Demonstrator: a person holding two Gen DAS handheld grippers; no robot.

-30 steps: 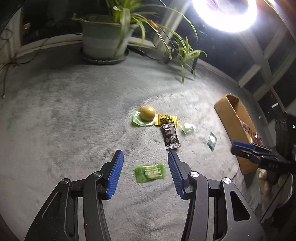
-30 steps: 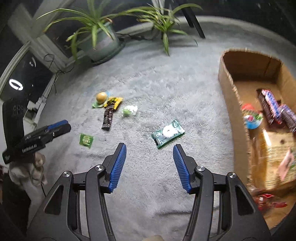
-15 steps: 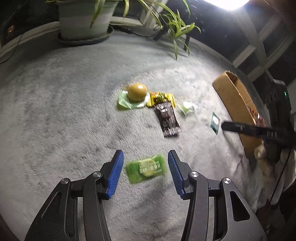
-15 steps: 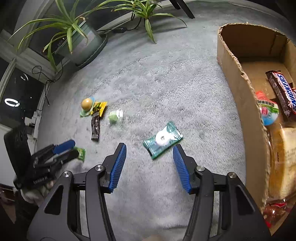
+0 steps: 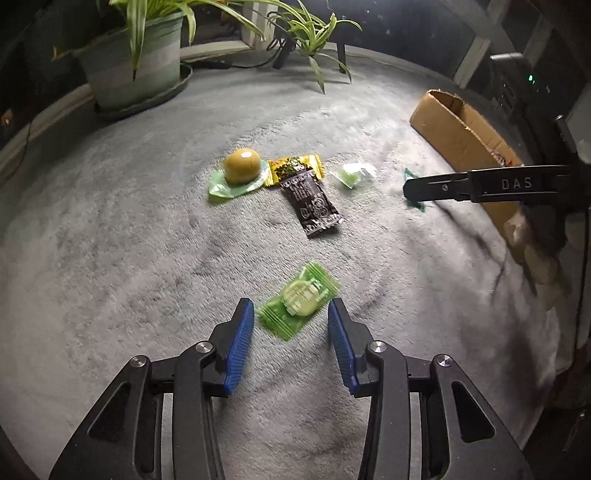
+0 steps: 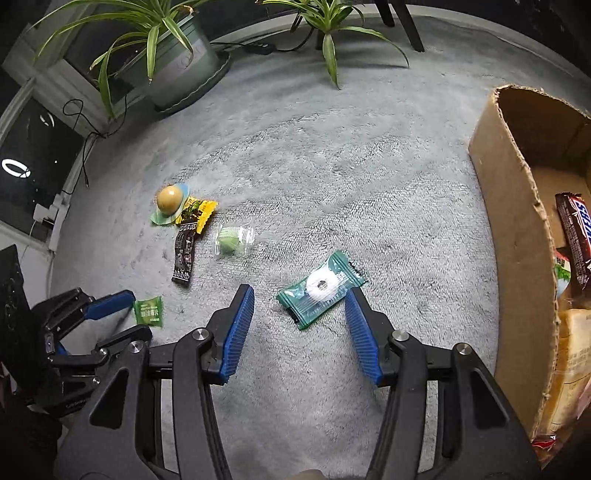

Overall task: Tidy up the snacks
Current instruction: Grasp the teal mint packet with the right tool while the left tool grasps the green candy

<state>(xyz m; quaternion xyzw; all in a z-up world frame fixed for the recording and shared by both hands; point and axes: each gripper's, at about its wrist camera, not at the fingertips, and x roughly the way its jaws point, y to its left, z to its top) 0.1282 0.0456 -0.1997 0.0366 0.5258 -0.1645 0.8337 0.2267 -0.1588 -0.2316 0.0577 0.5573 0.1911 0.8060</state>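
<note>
My left gripper is open just above the grey carpet, its blue pads either side of a light green candy packet. My right gripper is open around a dark green packet with a white round sweet. The left gripper also shows in the right wrist view beside the light green packet. Farther off lie a brown egg on a green wrapper, a yellow packet, a black bar and a small clear-wrapped green sweet. A cardboard box at the right holds several snacks.
A large potted plant and a smaller spider plant stand at the carpet's far edge, with cables along the window. The right gripper's arm reaches across the right of the left wrist view, in front of the box.
Both grippers have moved forward and down. The light green packet now sits between the left pads, and the dark green packet between the right pads. Both stay open.
</note>
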